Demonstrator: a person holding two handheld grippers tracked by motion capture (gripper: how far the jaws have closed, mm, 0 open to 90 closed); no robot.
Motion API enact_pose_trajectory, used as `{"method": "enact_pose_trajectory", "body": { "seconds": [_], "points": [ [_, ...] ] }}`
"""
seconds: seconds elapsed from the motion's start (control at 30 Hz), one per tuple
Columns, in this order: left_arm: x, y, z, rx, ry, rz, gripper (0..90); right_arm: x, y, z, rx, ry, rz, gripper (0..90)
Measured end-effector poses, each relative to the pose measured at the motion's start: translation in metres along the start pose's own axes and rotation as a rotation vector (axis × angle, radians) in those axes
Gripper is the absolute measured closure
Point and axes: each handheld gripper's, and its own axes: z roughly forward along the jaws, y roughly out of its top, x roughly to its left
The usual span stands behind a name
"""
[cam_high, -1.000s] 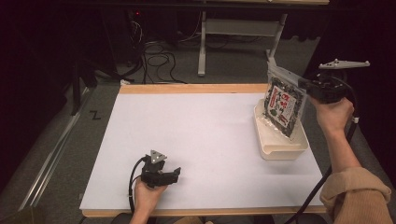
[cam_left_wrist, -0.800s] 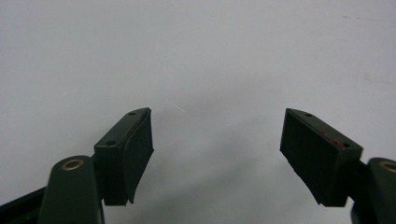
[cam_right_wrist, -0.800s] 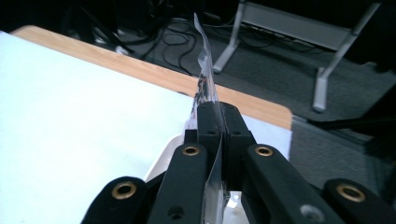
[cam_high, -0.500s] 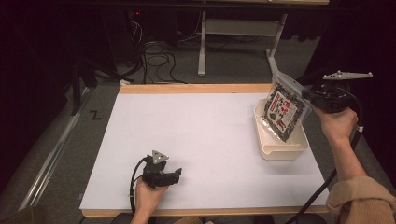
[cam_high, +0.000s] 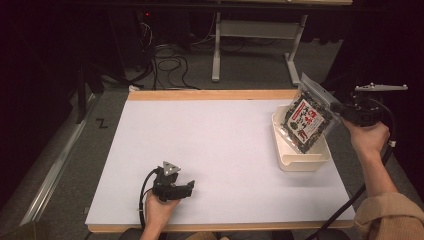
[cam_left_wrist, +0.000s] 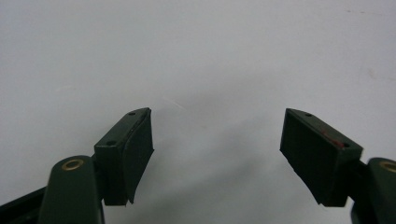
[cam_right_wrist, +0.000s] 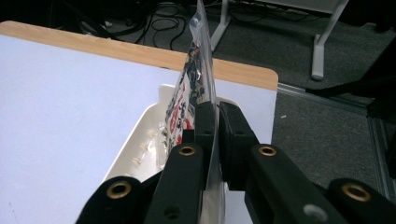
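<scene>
A clear snack bag (cam_high: 305, 120) with a red, white and black label hangs tilted over a cream plastic bin (cam_high: 302, 162) at the table's right side, its lower end inside the bin. My right gripper (cam_high: 334, 107) is shut on the bag's upper right edge. In the right gripper view the film of the bag (cam_right_wrist: 191, 79) runs between the pads of my right gripper (cam_right_wrist: 215, 112), above the bin (cam_right_wrist: 140, 135). Those jaws have just been easing open a little, with the bag still pinched. My left gripper (cam_high: 190, 186) rests near the front edge, open and empty (cam_left_wrist: 217, 140).
A white sheet covers the wood-edged table (cam_high: 215, 135). Behind the table on the floor are cables (cam_high: 170, 55) and a metal stand (cam_high: 260, 35). The right edge of the table lies just past the bin.
My right hand has come down and slightly right with the bag, lowering its bottom end into the bin. The left hand has not moved.
</scene>
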Motion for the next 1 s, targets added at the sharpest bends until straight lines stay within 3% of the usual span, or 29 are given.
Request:
{"method": "enact_pose_trajectory", "body": {
  "seconds": [0.3, 0.47, 0.57, 0.67, 0.9, 1.0],
  "points": [
    [-0.001, 0.000, 0.000, 0.002, -0.003, 0.007, 26.0, -0.005, -0.003, 0.004, 0.010, -0.020, 0.043, 77.9],
    [-0.002, 0.000, 0.000, -0.008, 0.001, 0.009, 26.0, -0.007, -0.003, 0.007, 0.026, -0.030, 0.065, 61.3],
    [-0.003, 0.000, -0.002, -0.022, 0.004, 0.014, 26.0, -0.007, -0.004, 0.008, 0.029, -0.034, 0.068, 58.7],
    [-0.003, 0.000, -0.003, -0.029, 0.007, 0.010, 26.1, -0.006, -0.006, 0.006, 0.012, -0.061, 0.045, 55.5],
    [-0.004, 0.001, -0.003, -0.028, 0.002, 0.019, 26.1, -0.011, -0.010, 0.002, 0.001, -0.077, 0.064, 45.8],
    [-0.003, 0.001, -0.003, -0.027, 0.001, 0.015, 26.1, -0.012, -0.011, -0.004, -0.027, -0.074, 0.067, 43.4]
  ]
}}
